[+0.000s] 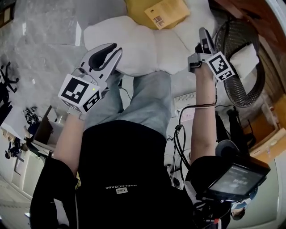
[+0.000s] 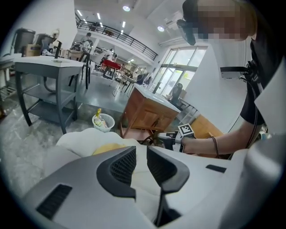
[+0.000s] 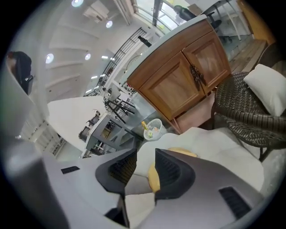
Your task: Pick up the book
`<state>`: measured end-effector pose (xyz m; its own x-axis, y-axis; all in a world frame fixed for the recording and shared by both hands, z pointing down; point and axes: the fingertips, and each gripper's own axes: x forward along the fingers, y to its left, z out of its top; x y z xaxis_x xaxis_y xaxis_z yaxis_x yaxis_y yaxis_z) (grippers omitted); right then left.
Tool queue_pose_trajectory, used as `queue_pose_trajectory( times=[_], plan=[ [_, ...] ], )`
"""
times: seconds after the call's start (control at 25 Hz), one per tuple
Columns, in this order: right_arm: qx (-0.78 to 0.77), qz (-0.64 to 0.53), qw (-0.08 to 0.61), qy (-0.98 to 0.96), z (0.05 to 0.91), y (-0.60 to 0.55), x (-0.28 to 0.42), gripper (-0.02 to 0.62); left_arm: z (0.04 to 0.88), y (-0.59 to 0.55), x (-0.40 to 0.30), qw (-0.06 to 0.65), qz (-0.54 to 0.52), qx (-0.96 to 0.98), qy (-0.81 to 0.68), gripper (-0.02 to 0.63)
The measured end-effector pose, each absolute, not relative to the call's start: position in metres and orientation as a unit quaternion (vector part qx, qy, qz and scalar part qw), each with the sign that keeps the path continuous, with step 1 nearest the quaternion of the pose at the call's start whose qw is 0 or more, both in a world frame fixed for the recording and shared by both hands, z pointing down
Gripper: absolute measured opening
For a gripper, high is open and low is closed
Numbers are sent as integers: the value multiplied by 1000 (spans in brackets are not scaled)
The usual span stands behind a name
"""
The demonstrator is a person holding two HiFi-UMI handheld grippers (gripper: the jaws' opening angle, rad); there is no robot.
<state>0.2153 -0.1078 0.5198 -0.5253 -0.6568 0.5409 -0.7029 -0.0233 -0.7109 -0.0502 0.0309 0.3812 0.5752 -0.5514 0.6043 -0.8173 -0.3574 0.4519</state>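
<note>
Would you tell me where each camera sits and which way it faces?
Head view: on the head, facing steeply down at cushion and book; legs, arms, left claw, right claw show.
Left gripper view: on the left claw, facing a cabinet across the cushion; the right forearm shows.
Right gripper view: on the right claw, facing book and cabinet; its jaws show.
Both gripper views share the cabinet.

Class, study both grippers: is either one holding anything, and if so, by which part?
Nothing is held. The left gripper and right gripper both have their fingers apart with nothing between them; the yellow book lies untouched on the white cushion.
</note>
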Motion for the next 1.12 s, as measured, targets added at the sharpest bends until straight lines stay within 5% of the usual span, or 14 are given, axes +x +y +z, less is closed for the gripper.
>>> queue_pose_trajectory(
  times=[1.12],
  plan=[
    [458,579,89,-668,740,-145,214,222,579,52,-54,479,181,741,-434,84]
  ],
)
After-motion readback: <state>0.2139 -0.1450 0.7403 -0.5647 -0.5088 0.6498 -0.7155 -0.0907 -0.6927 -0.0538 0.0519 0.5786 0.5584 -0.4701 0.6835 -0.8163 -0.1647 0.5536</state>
